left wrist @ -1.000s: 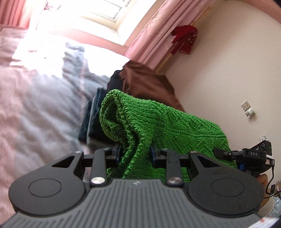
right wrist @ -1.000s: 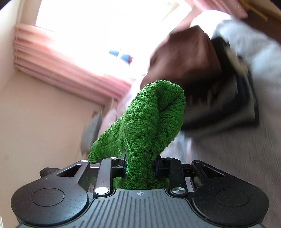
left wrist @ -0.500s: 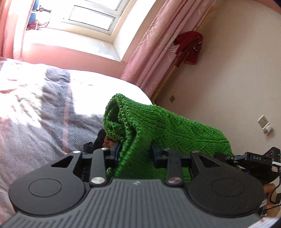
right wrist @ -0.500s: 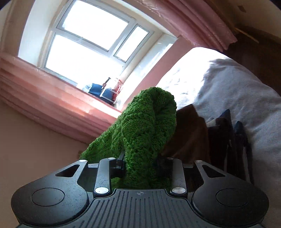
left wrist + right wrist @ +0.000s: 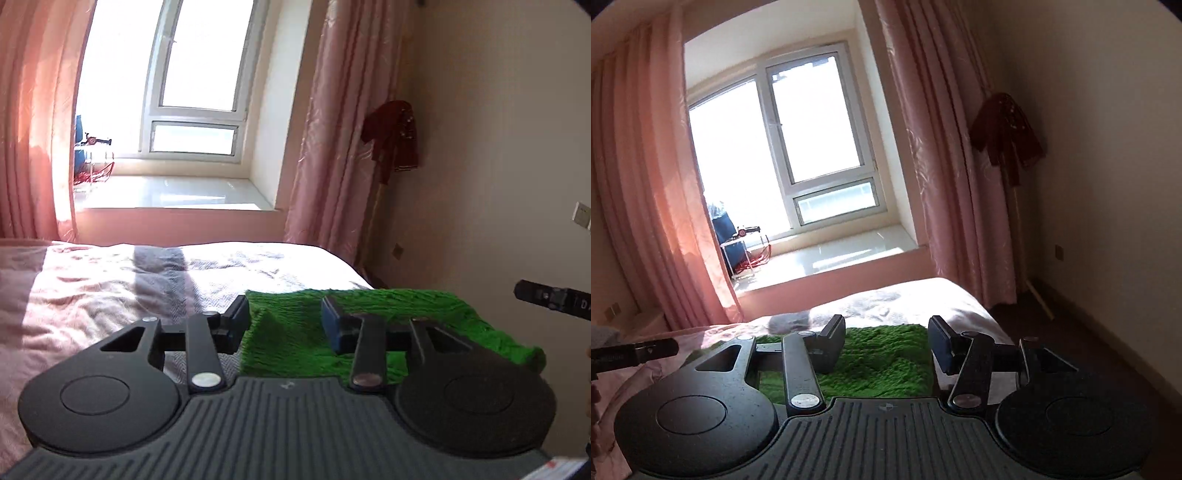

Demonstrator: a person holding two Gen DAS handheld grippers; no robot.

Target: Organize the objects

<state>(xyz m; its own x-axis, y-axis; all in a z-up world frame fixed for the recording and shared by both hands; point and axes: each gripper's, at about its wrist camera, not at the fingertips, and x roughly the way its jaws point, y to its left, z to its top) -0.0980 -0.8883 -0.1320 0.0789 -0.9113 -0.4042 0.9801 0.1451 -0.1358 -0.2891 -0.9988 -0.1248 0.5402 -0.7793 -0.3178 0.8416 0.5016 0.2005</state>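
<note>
A green knitted garment [image 5: 388,314] lies spread flat on the bed [image 5: 110,280] near its right edge. My left gripper [image 5: 286,325] hovers over the garment's left part. Its jaws are opening, and the knit lies below them with neither pad pressing on it. In the right wrist view the same green knit [image 5: 879,362] lies under my right gripper [image 5: 886,341]. Those jaws are also opening, wide apart and free of the cloth. A part of the other gripper shows at each view's edge.
The bed's pale cover runs toward a window sill [image 5: 166,192] between pink curtains [image 5: 953,166]. A dark red garment [image 5: 1008,129] hangs on a stand by the right wall. Dark floor [image 5: 1089,350] lies to the right of the bed. Blue things [image 5: 727,229] stand on the sill.
Both grippers have let go of the green knit, which was bunched up between their jaws and now lies flat on the bed. Both views have swung up toward the window; the dark folded clothes are gone from view.
</note>
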